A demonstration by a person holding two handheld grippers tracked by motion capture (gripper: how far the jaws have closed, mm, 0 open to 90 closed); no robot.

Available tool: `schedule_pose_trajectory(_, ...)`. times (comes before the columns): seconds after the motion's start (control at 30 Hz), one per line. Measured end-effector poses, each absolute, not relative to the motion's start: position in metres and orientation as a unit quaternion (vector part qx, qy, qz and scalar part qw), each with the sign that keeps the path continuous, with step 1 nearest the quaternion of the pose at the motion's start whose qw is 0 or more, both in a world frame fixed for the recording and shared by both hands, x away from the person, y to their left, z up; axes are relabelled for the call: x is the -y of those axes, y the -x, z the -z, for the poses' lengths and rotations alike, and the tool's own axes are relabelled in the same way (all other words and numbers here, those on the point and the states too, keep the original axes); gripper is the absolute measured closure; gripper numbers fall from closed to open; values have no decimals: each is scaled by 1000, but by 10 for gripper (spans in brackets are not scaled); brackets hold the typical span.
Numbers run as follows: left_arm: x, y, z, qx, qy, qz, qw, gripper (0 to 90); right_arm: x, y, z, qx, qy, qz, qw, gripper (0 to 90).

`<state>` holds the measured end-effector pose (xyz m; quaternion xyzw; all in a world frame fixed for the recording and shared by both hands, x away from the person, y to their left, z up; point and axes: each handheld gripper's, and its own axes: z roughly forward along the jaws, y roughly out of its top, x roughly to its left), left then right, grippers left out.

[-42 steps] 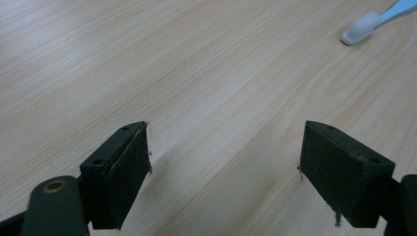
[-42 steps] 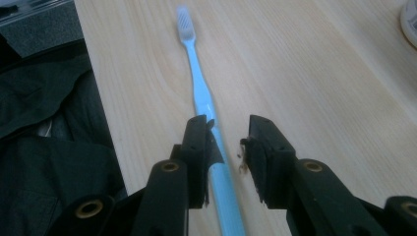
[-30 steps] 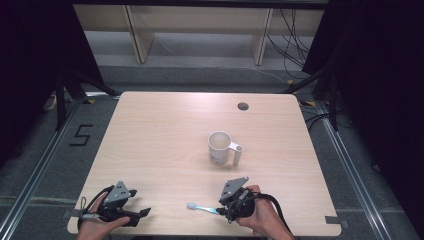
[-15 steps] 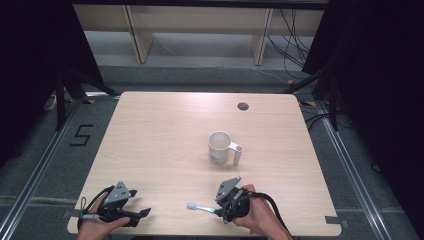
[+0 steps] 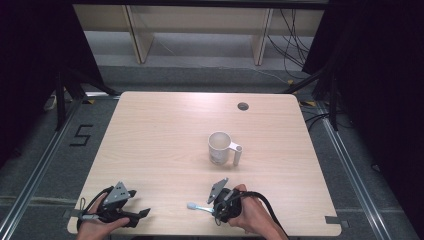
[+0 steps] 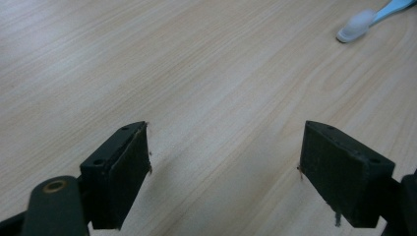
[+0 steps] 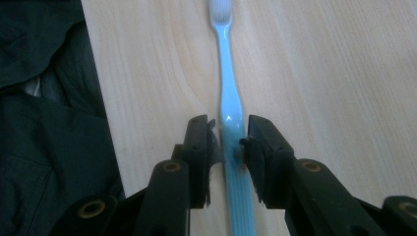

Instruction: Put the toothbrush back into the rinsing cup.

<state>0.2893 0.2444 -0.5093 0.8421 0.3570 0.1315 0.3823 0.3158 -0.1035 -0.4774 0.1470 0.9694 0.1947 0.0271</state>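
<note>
Since the earlier frames, the right gripper (image 5: 216, 210) has tipped slightly further over the toothbrush (image 5: 199, 207), and its jaws have just been closing, with the handle between them. Seen along the right gripper (image 7: 230, 142), the two black pads sit tight against both sides of the light blue handle of the toothbrush (image 7: 229, 88), pinching it at its ribbed lower part while it lies flat on the table (image 7: 334, 73). From above, the bristle end points left, away from the hand (image 5: 252, 215) that holds the gripper, close to the near edge of the table (image 5: 165, 130). At the near left corner, the left gripper (image 5: 135, 215) rests low over the wood with the other hand (image 5: 92, 227) around it. Its own view shows the left gripper (image 6: 223, 162) with jaws spread wide and bare wood between them; the head of the toothbrush (image 6: 356, 29) lies well beyond, at the upper right. Farther out, right of centre, a white mug (image 5: 220, 147) stands upright with its handle turned right, well apart from the toothbrush. Near the far edge sits a small round cable hole (image 5: 243, 106).
</note>
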Motion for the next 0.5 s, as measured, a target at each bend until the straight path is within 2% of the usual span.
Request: schedule_pose_trajectory(0.5, -244, -289, 510, -358, -842, -132, 382, 184, 99, -318, 480, -978, -154, -139, 21, 755)
